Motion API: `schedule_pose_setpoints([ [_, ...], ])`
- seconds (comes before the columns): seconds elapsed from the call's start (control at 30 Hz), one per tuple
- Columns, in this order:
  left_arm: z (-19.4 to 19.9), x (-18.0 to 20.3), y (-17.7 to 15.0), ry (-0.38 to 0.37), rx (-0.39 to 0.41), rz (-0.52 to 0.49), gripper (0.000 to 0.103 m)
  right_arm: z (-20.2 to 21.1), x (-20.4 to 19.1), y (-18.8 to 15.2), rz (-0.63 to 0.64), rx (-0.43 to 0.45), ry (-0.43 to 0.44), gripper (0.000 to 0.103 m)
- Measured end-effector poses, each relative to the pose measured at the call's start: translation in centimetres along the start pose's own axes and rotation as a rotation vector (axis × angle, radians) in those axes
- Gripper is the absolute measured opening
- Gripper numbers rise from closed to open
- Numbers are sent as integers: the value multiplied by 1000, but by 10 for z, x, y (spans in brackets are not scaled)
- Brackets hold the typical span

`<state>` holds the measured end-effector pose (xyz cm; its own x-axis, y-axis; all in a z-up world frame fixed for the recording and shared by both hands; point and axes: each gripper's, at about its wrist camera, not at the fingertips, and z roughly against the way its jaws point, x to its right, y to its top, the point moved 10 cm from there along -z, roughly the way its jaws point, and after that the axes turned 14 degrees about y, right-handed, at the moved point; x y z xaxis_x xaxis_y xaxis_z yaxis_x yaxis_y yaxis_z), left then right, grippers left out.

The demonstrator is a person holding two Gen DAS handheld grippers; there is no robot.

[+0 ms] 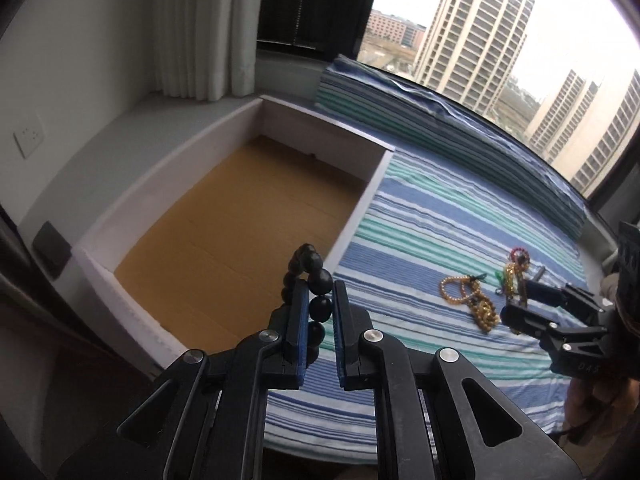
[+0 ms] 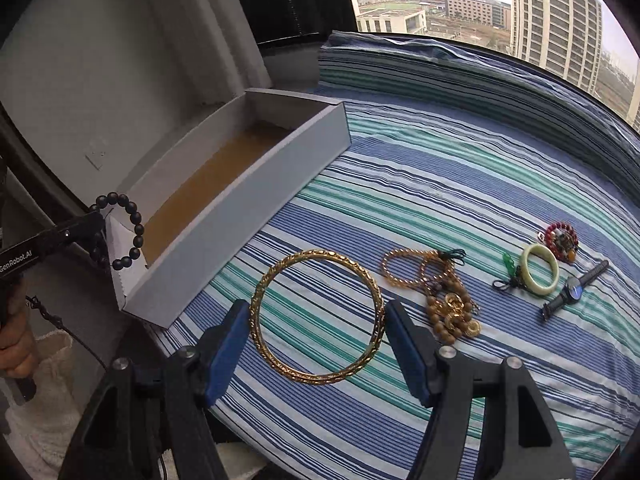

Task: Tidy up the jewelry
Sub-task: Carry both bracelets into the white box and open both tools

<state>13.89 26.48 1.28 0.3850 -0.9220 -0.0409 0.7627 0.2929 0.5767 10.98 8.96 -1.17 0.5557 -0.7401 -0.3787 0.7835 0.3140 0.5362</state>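
Two claws held above striped cloth (image 2: 400, 168): my left gripper (image 1: 320, 308) pinches a black bead bracelet (image 1: 310, 270) over the empty white cardboard box (image 1: 224, 220); my right gripper (image 2: 316, 320) clamps a gold bangle (image 2: 318, 316).

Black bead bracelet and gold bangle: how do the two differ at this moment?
The black bead bracelet is a string of dark round beads; the gold bangle is one rigid patterned ring. The left claw pinches the bracelet narrowly by its beads; the right claw spans the bangle's full width. The bracelet hangs near the box; the bangle is over the striped cloth. Both are off the cloth.
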Motion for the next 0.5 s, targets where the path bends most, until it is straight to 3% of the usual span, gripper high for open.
schedule_pose_setpoints([
  [0.13,-46,-52,-1,96,-61,75,9,-59,-73,49,110,-15,110,70],
  [0.23,-75,-76,-9,136,-110,108,9,-109,-103,68,143,-55,153,70],
  [0.37,-99,-96,-24,160,-155,132,9,-168,-113,68,161,-141,131,70],
  [0.5,-113,-108,-31,190,-167,123,10,-199,-109,67,177,-168,83,71],
])
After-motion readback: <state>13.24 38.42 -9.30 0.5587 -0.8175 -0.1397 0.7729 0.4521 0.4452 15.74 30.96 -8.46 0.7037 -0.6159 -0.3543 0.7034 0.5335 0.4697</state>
